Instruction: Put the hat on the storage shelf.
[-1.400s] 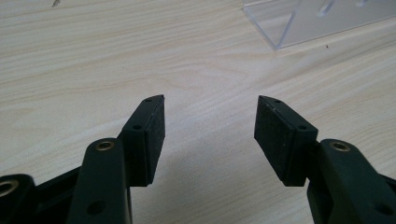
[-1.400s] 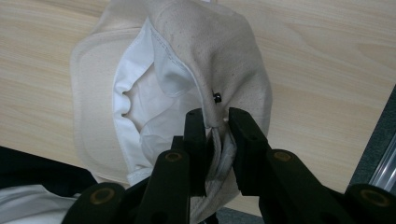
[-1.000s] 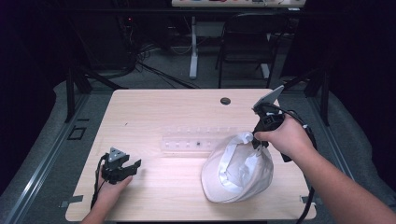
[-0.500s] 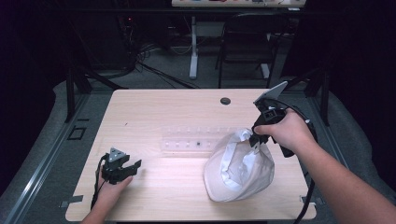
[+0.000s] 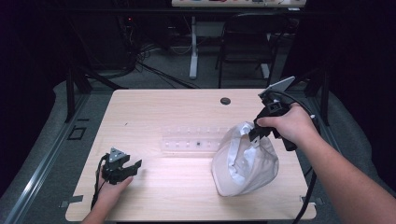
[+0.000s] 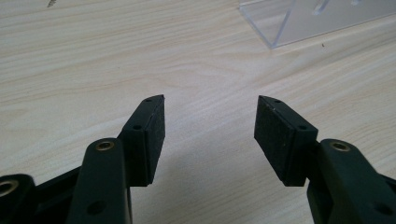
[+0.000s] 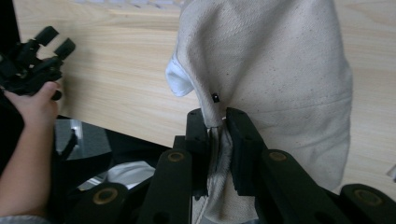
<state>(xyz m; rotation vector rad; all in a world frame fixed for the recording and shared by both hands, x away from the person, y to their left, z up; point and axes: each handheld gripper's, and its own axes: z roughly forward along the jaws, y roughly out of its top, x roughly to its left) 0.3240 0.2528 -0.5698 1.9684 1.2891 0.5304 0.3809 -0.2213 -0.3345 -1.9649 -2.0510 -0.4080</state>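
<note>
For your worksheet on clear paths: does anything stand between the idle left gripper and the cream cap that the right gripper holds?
Nothing visible does. The left gripper rests open on the table; bare wood lies between it and the cream cap. The clear plastic rack sits farther back, off that line.

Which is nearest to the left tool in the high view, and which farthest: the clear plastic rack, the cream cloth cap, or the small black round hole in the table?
1. Clear plastic rack: mid-table, up and to the right of the left tool.
2. Cream cloth cap: on the right side, gripped by the right tool.
3. Small black round hole: near the far edge.
</note>
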